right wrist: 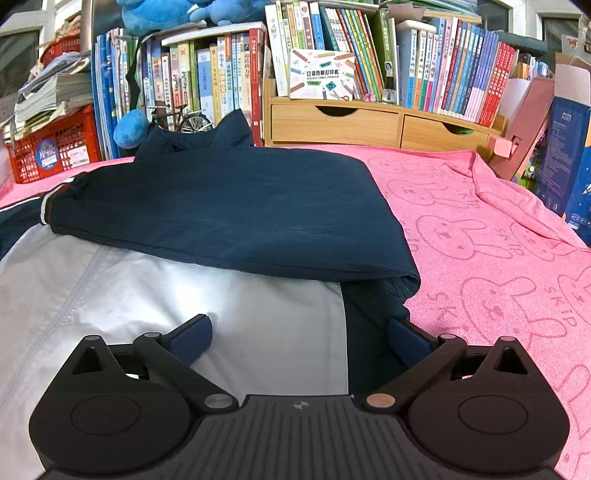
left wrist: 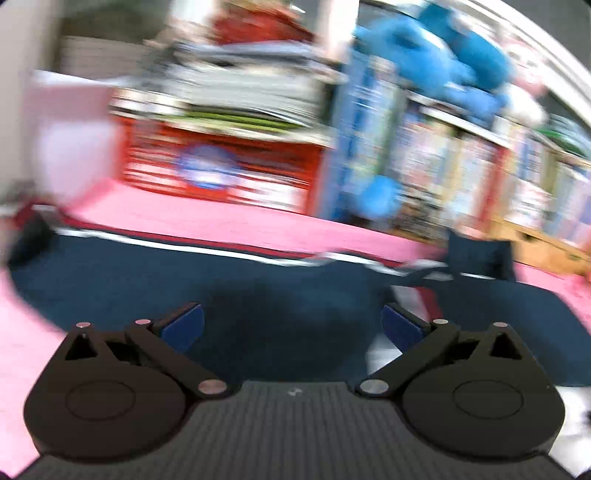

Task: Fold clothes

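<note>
With a navy sleeve (right wrist: 229,218) folded over the jacket's white panel (right wrist: 184,291), both grippers, left (left wrist: 291,328) and right (right wrist: 299,338), hover spread and empty, likely poised for another fold.

A child's room at home. Crowded books (right wrist: 436,70) line the wall above wooden drawers (right wrist: 384,123), with blue plush toys (right wrist: 166,13) on top. A pink bunny-print towel (right wrist: 491,236) covers the table.

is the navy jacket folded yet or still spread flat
Partly folded: in the right wrist view a navy panel of the jacket lies doubled over its pale grey lining, on the pink towel.
</note>
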A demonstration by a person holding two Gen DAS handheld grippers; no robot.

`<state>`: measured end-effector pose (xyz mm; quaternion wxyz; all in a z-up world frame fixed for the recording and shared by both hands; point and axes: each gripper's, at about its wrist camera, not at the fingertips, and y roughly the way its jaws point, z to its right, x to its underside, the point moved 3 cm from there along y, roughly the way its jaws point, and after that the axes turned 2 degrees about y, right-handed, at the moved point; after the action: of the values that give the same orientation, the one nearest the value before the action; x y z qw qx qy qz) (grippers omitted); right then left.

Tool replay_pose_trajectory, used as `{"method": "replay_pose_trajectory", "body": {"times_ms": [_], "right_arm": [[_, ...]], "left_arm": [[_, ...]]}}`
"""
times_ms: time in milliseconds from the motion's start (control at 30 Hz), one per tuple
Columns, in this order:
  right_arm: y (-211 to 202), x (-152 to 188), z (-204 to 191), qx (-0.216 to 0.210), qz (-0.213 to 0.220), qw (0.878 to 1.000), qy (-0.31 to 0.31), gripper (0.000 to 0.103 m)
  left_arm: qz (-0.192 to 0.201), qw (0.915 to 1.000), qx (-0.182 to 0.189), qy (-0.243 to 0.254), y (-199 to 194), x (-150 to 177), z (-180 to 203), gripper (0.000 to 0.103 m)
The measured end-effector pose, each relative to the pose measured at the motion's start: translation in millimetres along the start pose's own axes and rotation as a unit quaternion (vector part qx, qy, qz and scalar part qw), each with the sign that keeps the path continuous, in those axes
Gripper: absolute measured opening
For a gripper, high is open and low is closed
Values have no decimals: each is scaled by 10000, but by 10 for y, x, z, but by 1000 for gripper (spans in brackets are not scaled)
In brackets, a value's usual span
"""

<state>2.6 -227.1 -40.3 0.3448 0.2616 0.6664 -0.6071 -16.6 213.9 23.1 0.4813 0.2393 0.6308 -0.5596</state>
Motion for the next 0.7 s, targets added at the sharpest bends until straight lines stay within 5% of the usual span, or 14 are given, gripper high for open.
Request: {"method": "replay_pose_trajectory", "body": {"times_ms": [200, 333, 500, 700], "right_arm": [[-25, 0, -21, 69, 49, 10000, -49, 102], [-380, -65, -358, -356, 608, 9940, -833, 101], [-883, -171, -911, -881, 1536, 9686, -1748, 103], [-945, -126, -1126, -1169, 1487, 9662, -1751, 103]], "left_arm": [[708, 9886, -1306, 240, -218, -140, -736, 103], [693, 9833, -1680, -22, -111, -291, -1115, 103], [553, 9771, -2024, -340, 265, -374, -1438, 103], [585, 9701, -2240, -722, 634, -368, -1604, 100]]}}
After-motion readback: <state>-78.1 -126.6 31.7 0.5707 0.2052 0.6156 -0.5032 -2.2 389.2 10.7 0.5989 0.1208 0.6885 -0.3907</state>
